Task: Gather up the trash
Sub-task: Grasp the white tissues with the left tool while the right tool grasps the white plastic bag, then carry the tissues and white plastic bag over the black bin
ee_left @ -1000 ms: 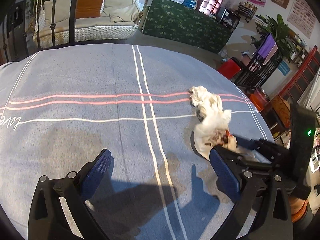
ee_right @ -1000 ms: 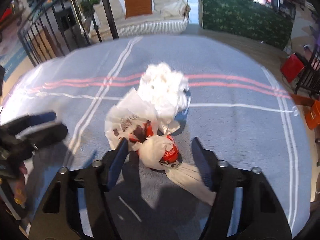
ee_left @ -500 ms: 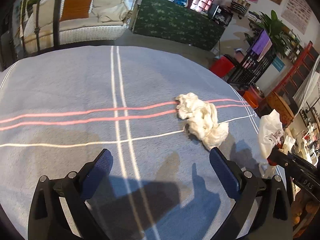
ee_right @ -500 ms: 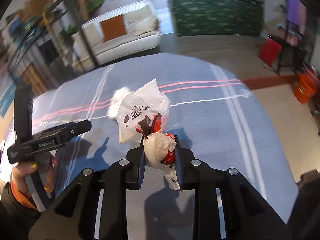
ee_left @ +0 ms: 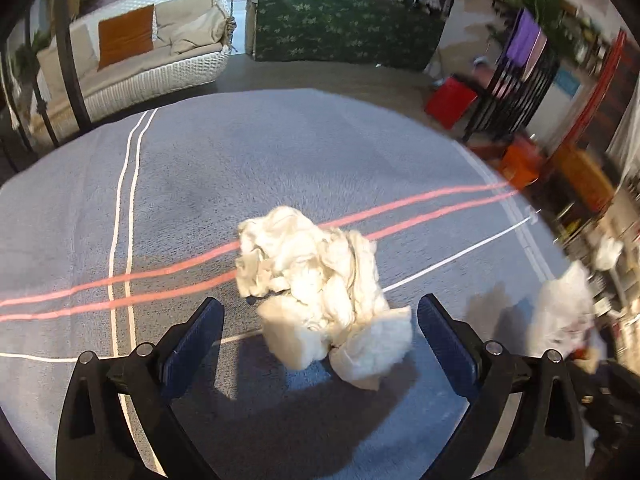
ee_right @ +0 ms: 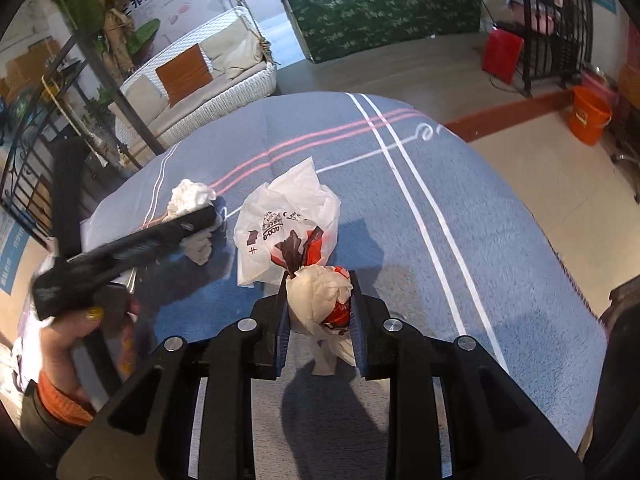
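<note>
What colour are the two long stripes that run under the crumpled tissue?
Pink, on the blue-grey cloth; clearest in the left wrist view, beside the tissue.

The right gripper (ee_right: 319, 312) is now clamping the lifted plastic bag (ee_right: 286, 228); the left gripper (ee_left: 320, 336) is straddling the crumpled tissue (ee_left: 316, 292).

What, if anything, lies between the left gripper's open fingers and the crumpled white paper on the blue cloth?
Nothing visible. The left gripper is open, and the crumpled paper lies on the blue cloth just ahead, its near edge already between the fingertips.
</note>
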Available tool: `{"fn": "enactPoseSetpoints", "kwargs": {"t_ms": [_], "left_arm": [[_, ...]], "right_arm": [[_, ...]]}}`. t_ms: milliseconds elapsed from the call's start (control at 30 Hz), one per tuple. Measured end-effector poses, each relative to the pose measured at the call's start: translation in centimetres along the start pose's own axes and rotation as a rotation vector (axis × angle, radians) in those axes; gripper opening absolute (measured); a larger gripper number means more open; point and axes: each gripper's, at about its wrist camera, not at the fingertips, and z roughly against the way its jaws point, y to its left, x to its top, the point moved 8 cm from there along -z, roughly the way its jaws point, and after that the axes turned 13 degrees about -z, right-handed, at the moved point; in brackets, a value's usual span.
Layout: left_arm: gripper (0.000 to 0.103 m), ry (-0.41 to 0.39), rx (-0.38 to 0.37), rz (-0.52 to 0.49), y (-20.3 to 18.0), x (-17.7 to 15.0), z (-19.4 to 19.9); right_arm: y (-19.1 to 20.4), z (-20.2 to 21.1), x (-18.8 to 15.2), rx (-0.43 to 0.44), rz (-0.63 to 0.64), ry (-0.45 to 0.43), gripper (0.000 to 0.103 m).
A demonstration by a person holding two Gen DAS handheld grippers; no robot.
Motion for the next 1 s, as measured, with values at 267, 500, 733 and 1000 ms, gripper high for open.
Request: {"fn": "enactPoseSetpoints", "kwargs": {"t_ms": [267, 500, 733, 1000], "left_arm": [[0.047, -0.037, 0.057, 0.04, 1.9, -0.6, 1.3], [0.039, -0.069, -0.019, 0.135, 2.7, -1.0, 2.3], [0.039, -0.111, -0.073, 0.161, 1.3, -1.8, 4.5], [0.039, -0.168, -0.137, 0.166, -1.6, -3.1, 8.3]], "right_arm": [[-0.4, -0.2, -0.2, 0.007, -0.037, 0.007, 0.026], [0.3, 0.6, -0.2, 0.013, -0.032, -0.004, 0.026], [0.7, 2.1, -0.4, 0.047, -0.008, -0.036, 0.026], [1.1, 4.6, -1.8, 0.079, 0.047, -0.084, 0.026]]}}
